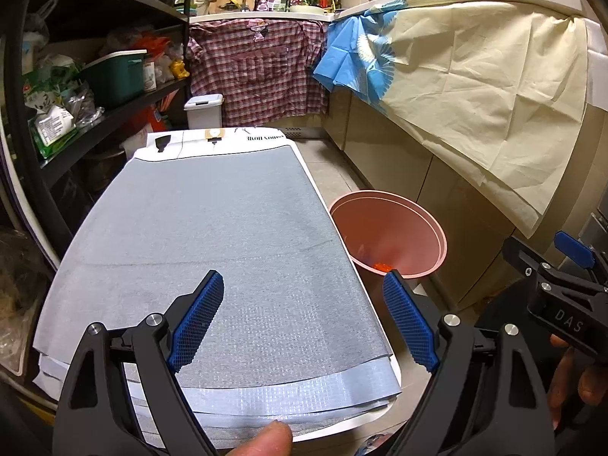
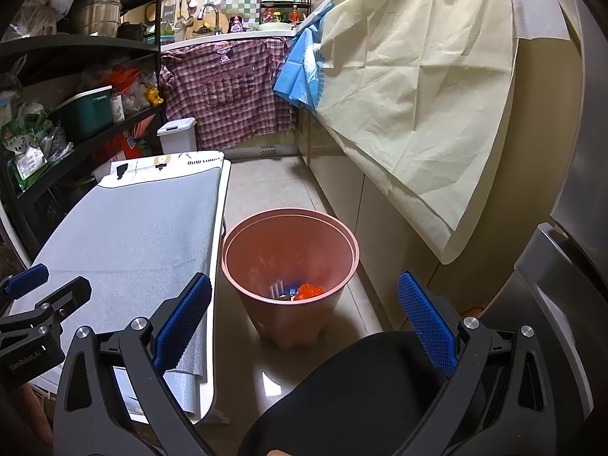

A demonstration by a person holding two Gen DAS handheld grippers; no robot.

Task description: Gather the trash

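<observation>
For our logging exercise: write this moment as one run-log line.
left gripper: open, empty, over table | right gripper: open, empty | pink bin: on floor, holds trash

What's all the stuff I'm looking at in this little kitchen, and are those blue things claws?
Bin: one, pink, on the floor right of the table.
Trash: a few pieces, orange and blue, at the bin's bottom.
Table: one, grey cloth cover, left of the bin.
Lidded bin: one, white, beyond the table.
Checked shirt: one, red and white, hanging from the far counter.
Cream cloth: one, draped over the right counter.
Shelf: one, black, left, crowded.
Left claw: blue pads, open, empty, over the table.
Right claw: blue pads, open, empty, facing the pink bin.
</observation>
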